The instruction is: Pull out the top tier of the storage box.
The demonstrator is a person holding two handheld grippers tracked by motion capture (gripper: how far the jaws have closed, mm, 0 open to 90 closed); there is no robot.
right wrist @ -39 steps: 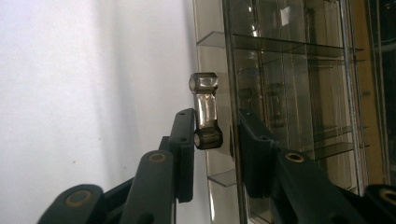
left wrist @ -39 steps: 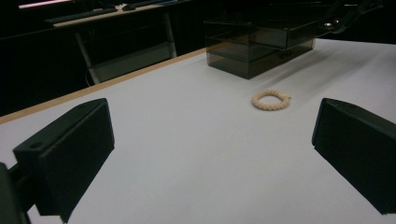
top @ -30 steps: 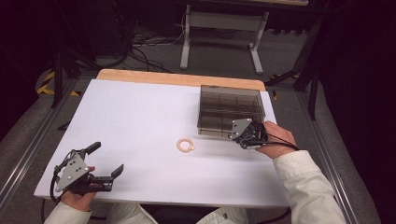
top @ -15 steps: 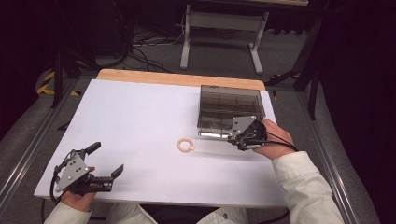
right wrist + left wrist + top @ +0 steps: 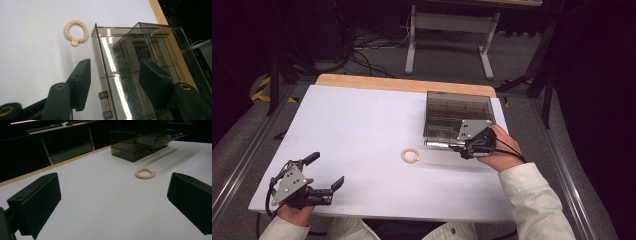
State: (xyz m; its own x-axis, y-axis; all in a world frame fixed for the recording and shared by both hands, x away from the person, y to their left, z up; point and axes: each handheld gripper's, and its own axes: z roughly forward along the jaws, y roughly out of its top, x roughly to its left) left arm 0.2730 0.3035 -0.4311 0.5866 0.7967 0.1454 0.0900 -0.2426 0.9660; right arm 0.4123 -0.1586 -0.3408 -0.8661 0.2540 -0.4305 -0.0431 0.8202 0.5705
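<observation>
From the high view, the right tool (image 5: 460, 145) sits at the near edge of the smoky clear box (image 5: 458, 114) over on the right side of the white surface (image 5: 362, 125). A beige bracelet (image 5: 410, 156) lies flat just left of that tool, not touching the box. The left tool (image 5: 323, 171) is down at the near left corner, jaws spread wide with nothing in them.

Left tool view: both jaws stand far apart, with the bracelet (image 5: 145, 173) well ahead and the box (image 5: 140, 145) behind it.

Right tool view: the jaws have just been opening and now straddle the box's front wall (image 5: 105, 75) without pressing on it. The bracelet (image 5: 76, 31) lies on the surface beside the box.
</observation>
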